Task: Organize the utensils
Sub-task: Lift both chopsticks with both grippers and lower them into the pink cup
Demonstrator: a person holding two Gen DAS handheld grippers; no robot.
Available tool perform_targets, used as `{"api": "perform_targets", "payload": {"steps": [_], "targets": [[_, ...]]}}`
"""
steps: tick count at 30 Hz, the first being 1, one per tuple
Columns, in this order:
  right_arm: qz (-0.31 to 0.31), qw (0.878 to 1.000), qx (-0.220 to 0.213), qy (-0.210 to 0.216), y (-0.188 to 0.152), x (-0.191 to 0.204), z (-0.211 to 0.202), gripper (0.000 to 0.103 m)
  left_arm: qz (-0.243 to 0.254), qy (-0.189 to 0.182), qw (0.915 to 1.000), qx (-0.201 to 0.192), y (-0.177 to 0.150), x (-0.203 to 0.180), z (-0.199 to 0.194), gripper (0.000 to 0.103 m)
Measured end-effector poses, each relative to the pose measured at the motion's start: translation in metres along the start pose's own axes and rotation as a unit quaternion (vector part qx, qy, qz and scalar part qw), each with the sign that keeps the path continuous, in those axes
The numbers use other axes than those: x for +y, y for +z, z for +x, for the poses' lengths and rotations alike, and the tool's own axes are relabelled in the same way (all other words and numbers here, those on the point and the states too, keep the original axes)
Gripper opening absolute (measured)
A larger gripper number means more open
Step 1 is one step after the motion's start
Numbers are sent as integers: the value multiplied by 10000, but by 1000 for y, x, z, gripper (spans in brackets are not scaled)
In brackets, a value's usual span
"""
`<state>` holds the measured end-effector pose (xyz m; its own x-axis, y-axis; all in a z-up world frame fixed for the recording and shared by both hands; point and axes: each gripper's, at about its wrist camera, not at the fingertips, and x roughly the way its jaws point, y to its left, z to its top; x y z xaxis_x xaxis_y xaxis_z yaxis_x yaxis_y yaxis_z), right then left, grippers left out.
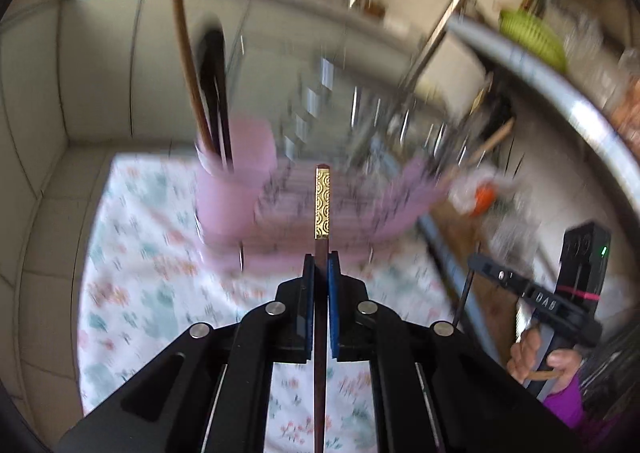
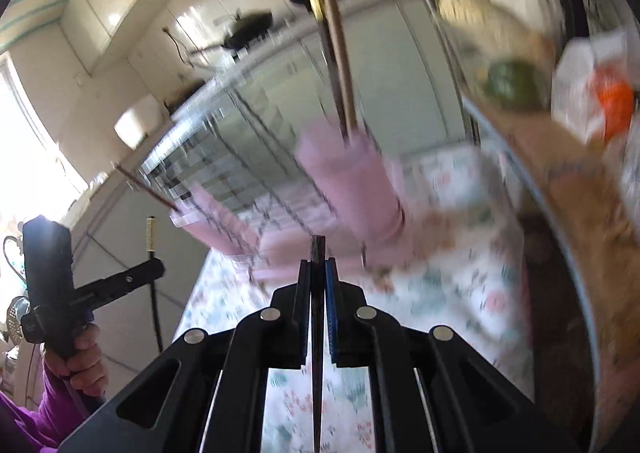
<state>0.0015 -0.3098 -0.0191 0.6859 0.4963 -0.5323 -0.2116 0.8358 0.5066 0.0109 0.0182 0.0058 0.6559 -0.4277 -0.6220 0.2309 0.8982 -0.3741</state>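
My left gripper [image 1: 321, 259] is shut on a dark chopstick with a gold patterned end [image 1: 322, 205], which points up toward a pink dish rack [image 1: 340, 209]. A pink utensil cup [image 1: 236, 189] on the rack's left holds several long utensils [image 1: 208, 85]. My right gripper [image 2: 319, 265] is shut on a dark chopstick [image 2: 318, 249], in front of the same pink rack [image 2: 240, 225] and cup [image 2: 352, 181]. The right gripper also shows in the left wrist view [image 1: 480, 265], and the left gripper in the right wrist view [image 2: 158, 267]. Both views are motion-blurred.
A floral cloth [image 1: 160, 285] covers the counter under the rack. Tiled walls [image 1: 92, 73] stand behind and to the left. A steel shelf frame [image 1: 560, 93] with a green item [image 1: 532, 37] and an orange-and-white packet [image 2: 600, 97] stands on the right.
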Motion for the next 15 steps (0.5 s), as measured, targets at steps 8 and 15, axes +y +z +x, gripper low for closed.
{"api": "perform_targets", "payload": {"steps": [8,15], "targets": [[-254,9894,-1408,-253,50,22,-57,7,-20,3,9891,-1471,44,-9,-64,5],[-508,9692,-2379,-379,86,43,-79,7,-121,141,9698,-2432,79,-21,-94,5]]}}
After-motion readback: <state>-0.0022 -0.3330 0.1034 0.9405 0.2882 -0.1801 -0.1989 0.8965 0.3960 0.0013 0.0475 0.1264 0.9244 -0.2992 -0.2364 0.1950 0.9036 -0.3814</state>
